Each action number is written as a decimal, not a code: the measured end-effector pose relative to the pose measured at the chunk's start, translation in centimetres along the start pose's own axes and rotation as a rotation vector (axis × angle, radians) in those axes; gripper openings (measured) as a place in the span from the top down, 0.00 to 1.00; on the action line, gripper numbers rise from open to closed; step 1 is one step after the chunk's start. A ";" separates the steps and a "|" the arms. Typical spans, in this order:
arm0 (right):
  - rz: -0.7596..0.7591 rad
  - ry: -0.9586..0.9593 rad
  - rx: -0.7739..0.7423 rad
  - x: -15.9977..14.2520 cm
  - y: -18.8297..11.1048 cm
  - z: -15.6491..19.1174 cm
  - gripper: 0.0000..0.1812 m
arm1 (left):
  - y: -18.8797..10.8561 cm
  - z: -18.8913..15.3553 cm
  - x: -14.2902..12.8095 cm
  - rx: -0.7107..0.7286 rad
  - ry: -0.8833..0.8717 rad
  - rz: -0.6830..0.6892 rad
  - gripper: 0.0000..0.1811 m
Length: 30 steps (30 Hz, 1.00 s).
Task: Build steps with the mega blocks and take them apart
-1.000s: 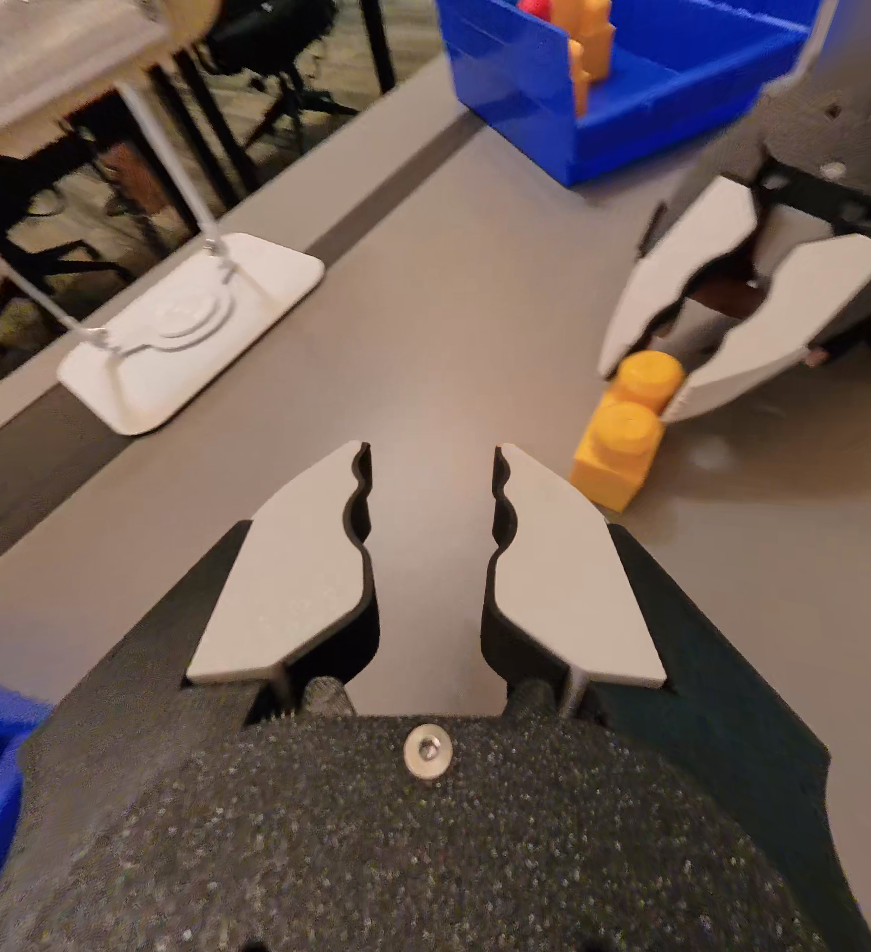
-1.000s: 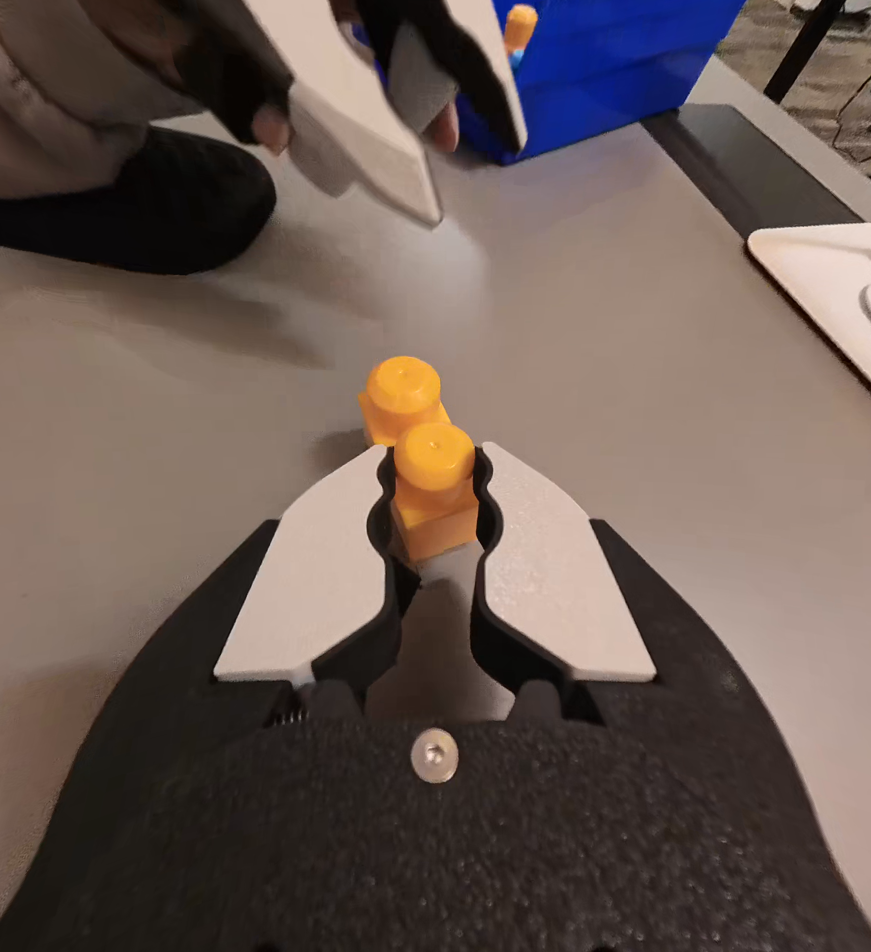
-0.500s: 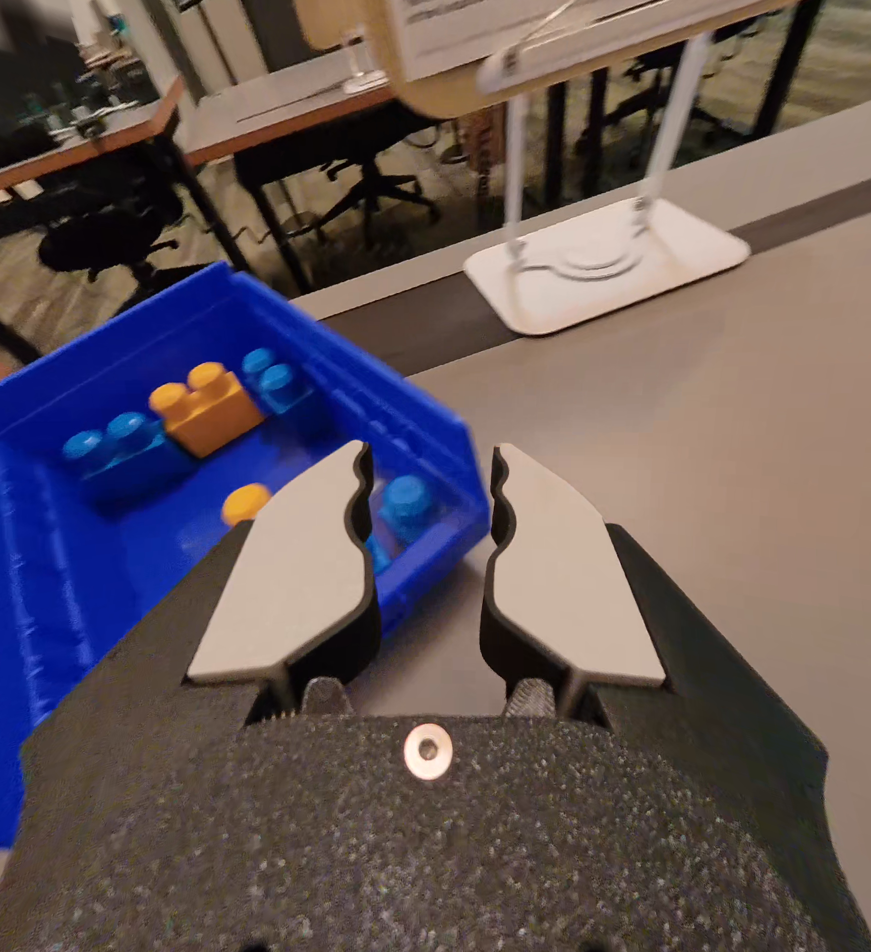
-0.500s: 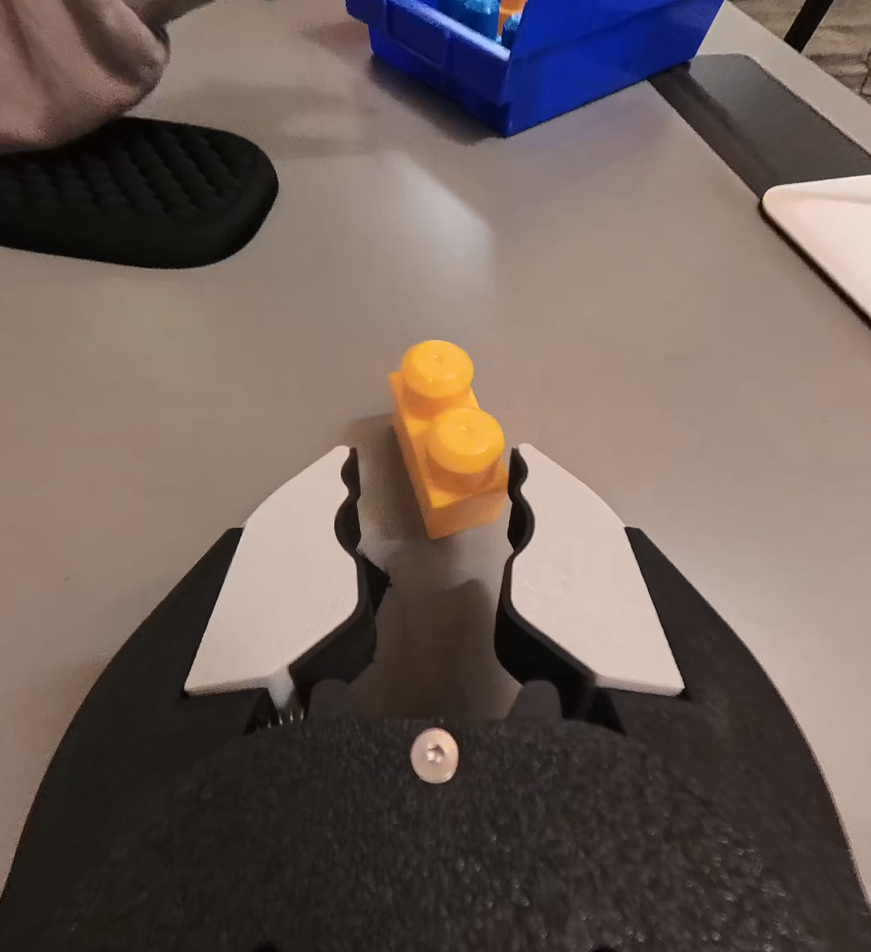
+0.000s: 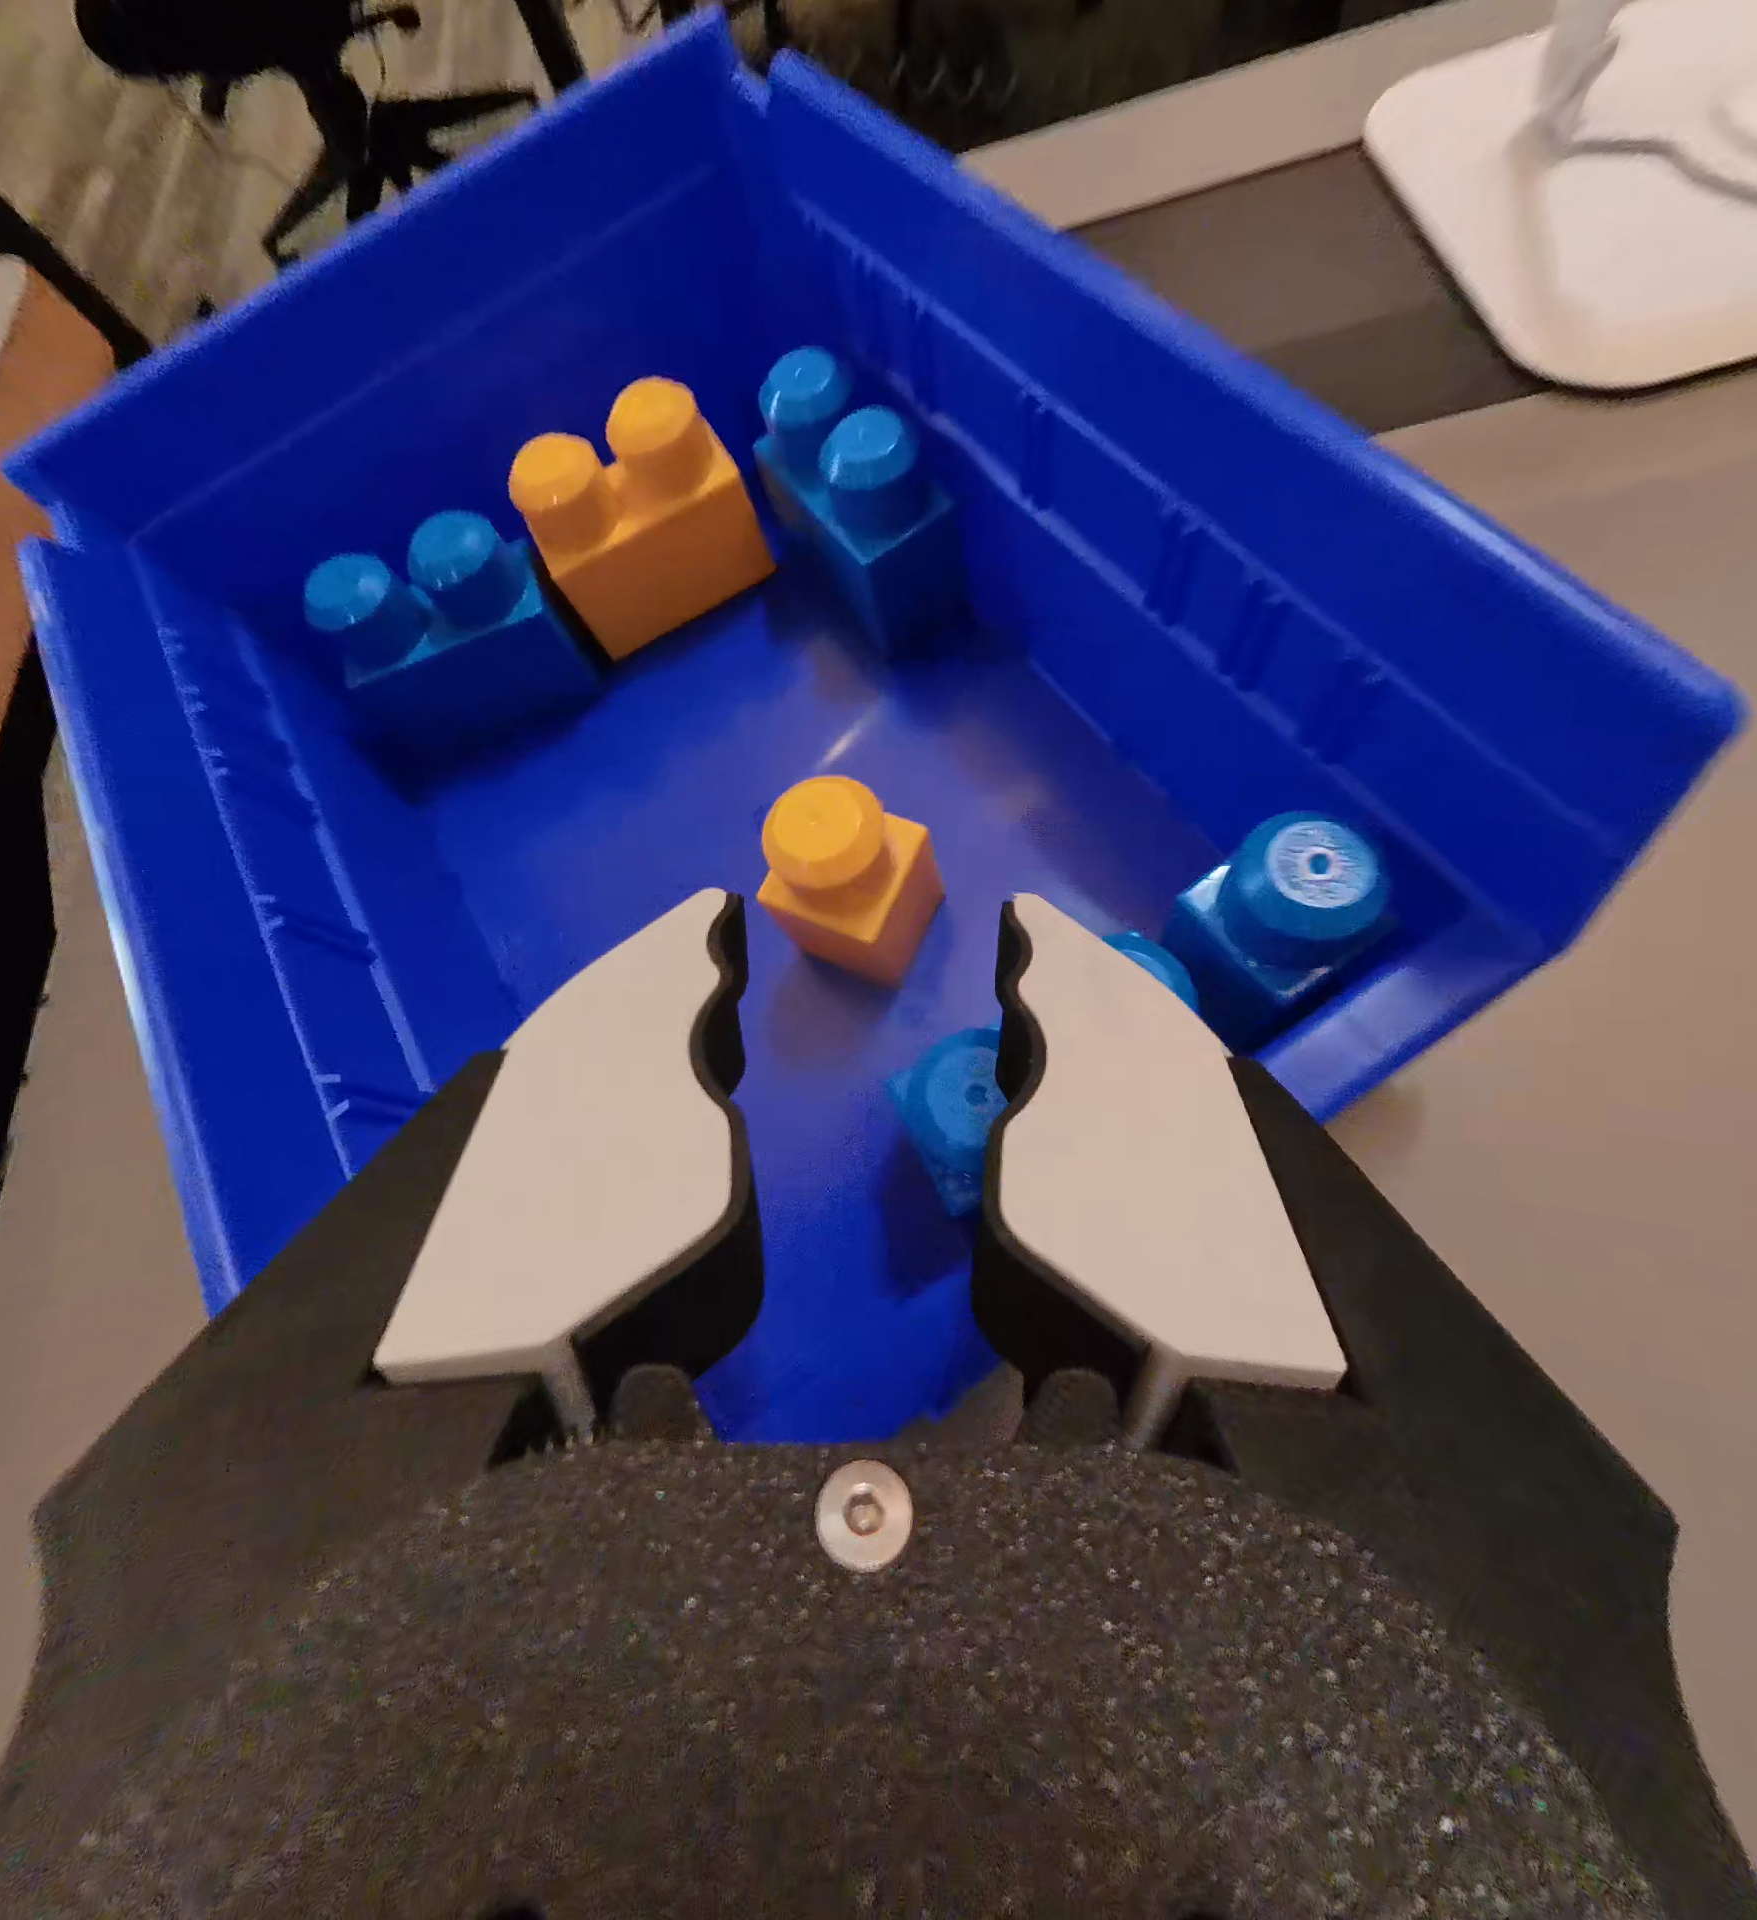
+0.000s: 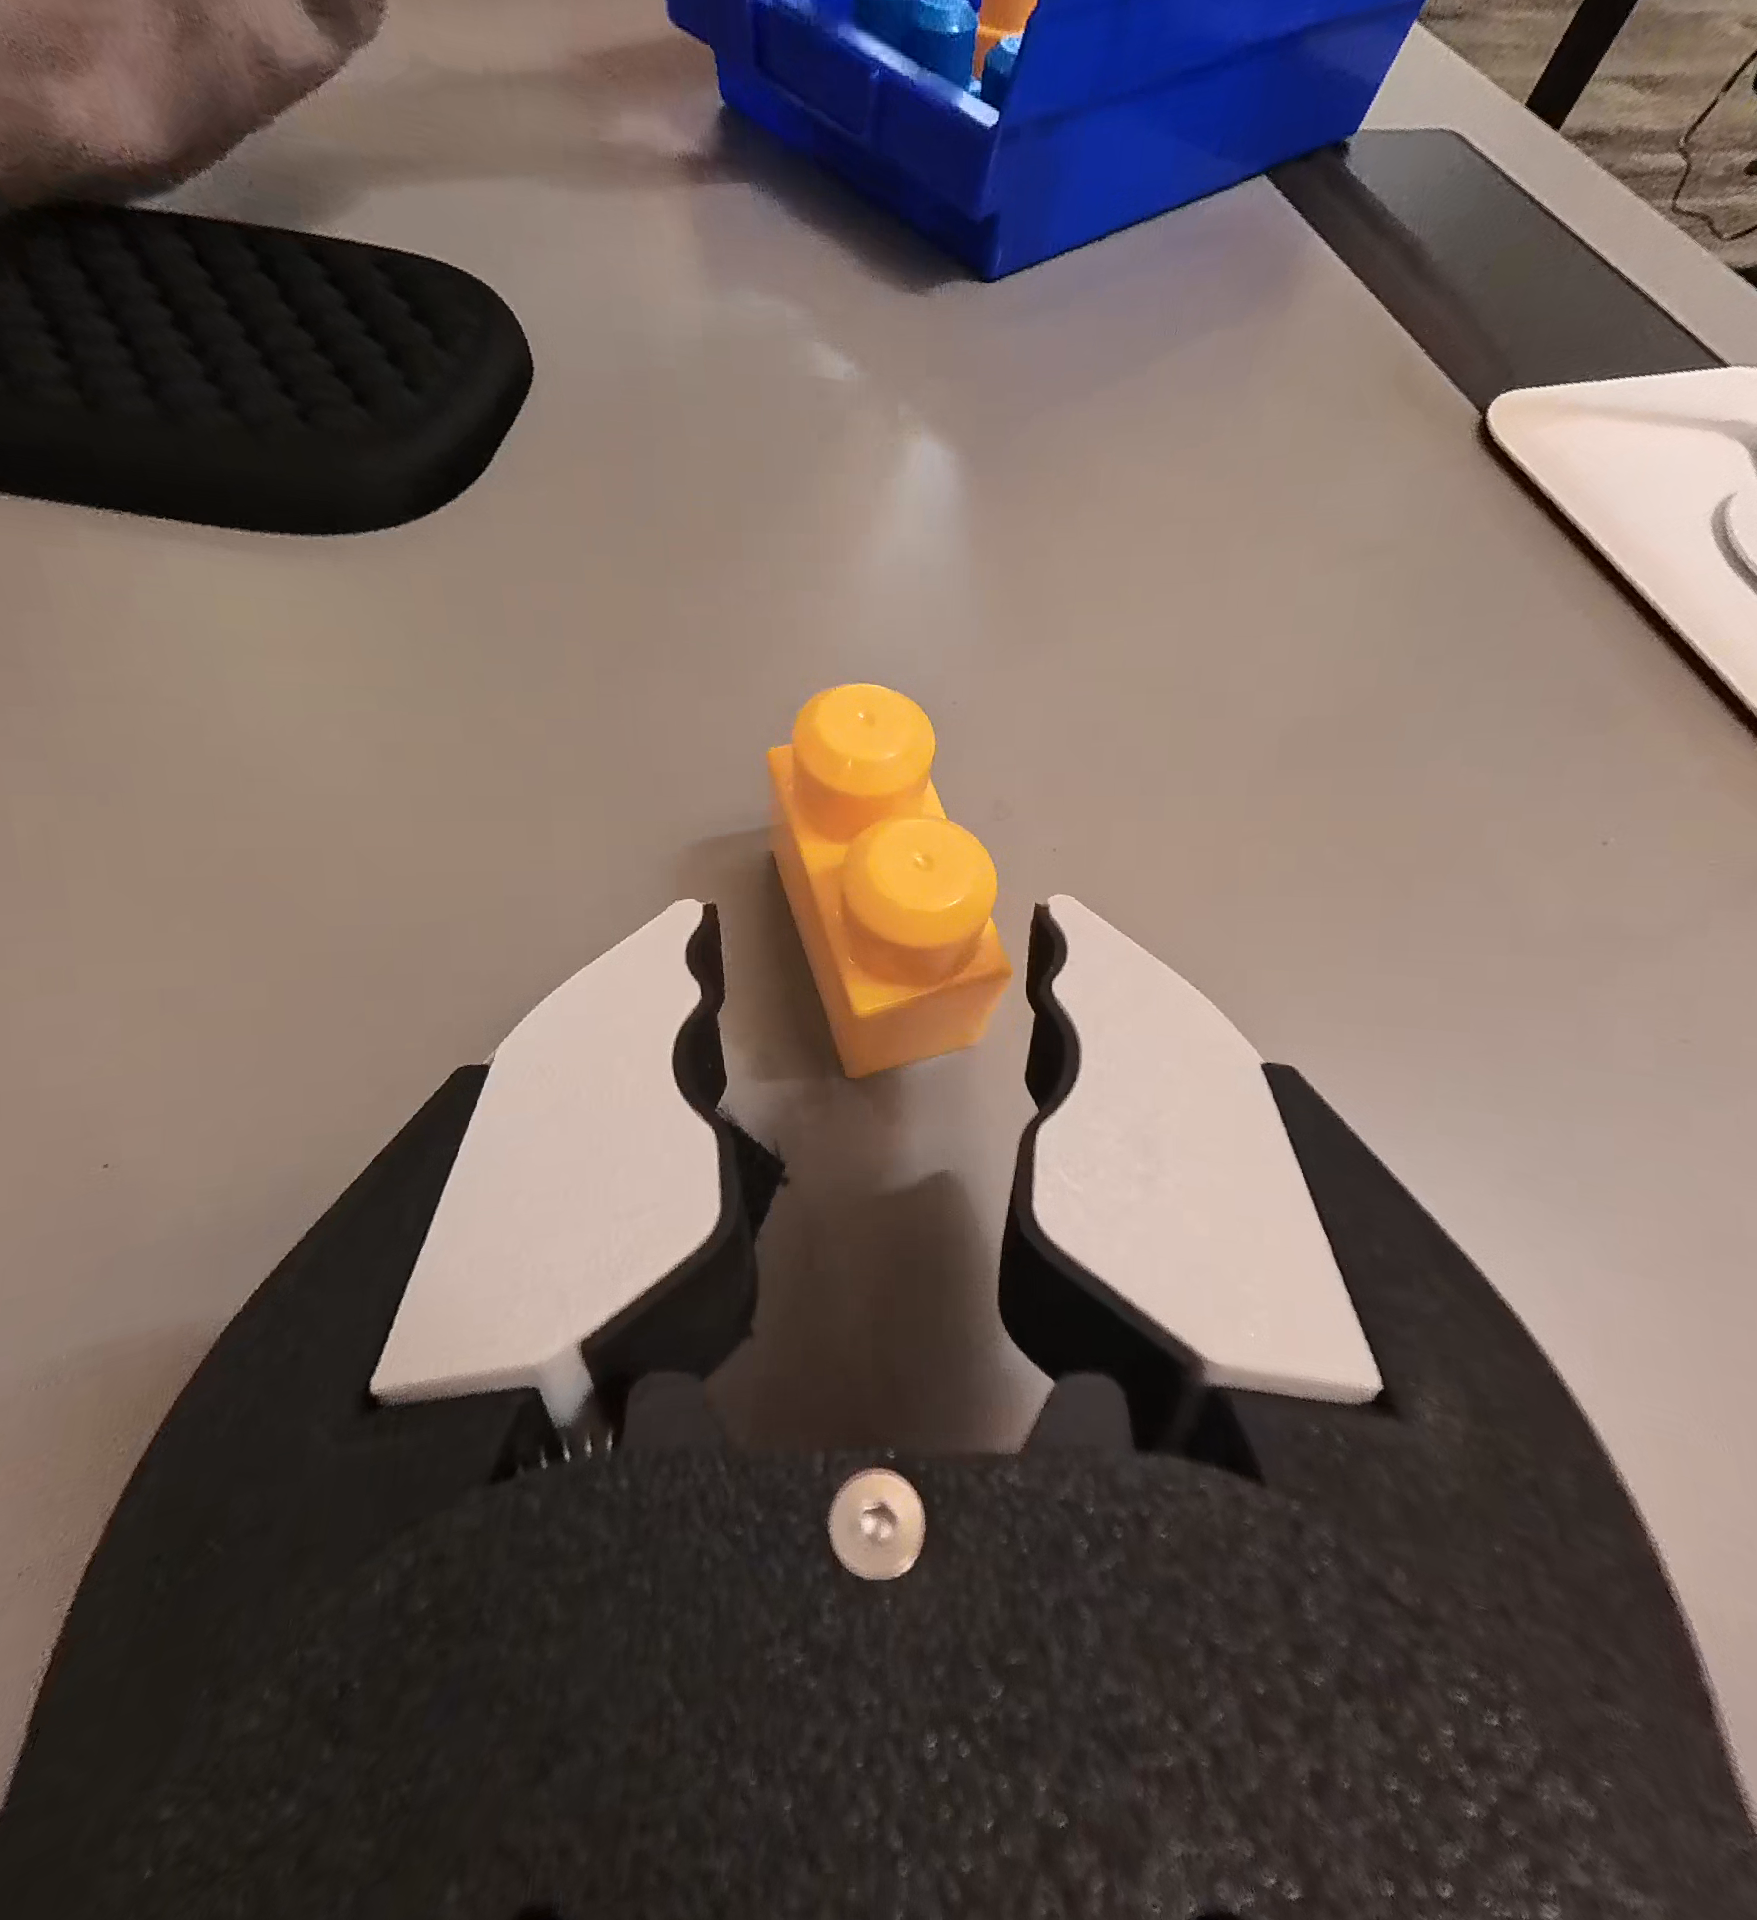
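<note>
My left gripper [image 5: 863, 961] hangs over the blue bin [image 5: 1217, 499], fingers apart and empty. Just ahead of the tips stands a single-stud orange block [image 5: 853, 883], upright on the bin floor, clear of both fingers. Along the far wall stand a two-stud blue block [image 5: 448, 634], a two-stud orange block [image 5: 645, 520] and another blue two-stud block [image 5: 853, 499]. More blue blocks lie tipped in the near right corner [image 5: 1279, 914], one partly hidden behind my right-hand finger [image 5: 947, 1112].

My right gripper [image 6: 874, 971] has its fingers apart, with nothing held. A two-stud orange block [image 6: 884, 883] stands upright mid-desk, its near end between the tips, touching neither as far as I can tell. The desk [image 6: 1165, 644] also carries a black pad [image 6: 178, 364] toward the left edge and a white stand base [image 6: 1632, 499] at the right edge.

Judgement: the step in hand is fetching the single-stud block to build on the desk block. To do it well I should lower squarely, centre the block between the fingers, and close on its flat sides below the stud, not on the stud itself. I must keep clear of the tipped blue block at my right finger, and lift straight up past the bin wall.
</note>
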State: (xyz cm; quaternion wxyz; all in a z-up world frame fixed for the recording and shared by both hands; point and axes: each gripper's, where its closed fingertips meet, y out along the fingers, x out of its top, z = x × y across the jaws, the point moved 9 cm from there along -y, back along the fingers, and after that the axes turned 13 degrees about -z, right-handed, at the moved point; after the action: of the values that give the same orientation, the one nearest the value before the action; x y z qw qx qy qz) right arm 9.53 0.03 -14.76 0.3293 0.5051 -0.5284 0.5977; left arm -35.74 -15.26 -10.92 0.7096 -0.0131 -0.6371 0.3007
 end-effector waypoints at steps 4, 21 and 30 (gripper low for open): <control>-0.023 0.008 -0.010 0.1 -0.4 -0.1 0.69 | 1.7 0.8 -0.2 0.051 -0.029 0.068 0.77; -0.062 0.035 -0.044 0.1 -1.3 -0.6 0.70 | 5.3 0.2 1.0 0.011 -0.122 0.168 0.82; -0.066 0.033 -0.059 0.1 -1.5 -0.8 0.71 | 5.0 0.8 0.8 0.044 -0.107 0.157 0.88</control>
State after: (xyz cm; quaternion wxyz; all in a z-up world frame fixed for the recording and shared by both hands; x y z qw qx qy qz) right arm 10.71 1.08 -14.15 0.3723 0.5023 -0.5234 0.5789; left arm -38.50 -11.10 -12.07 0.6489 -0.0312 -0.6644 0.3695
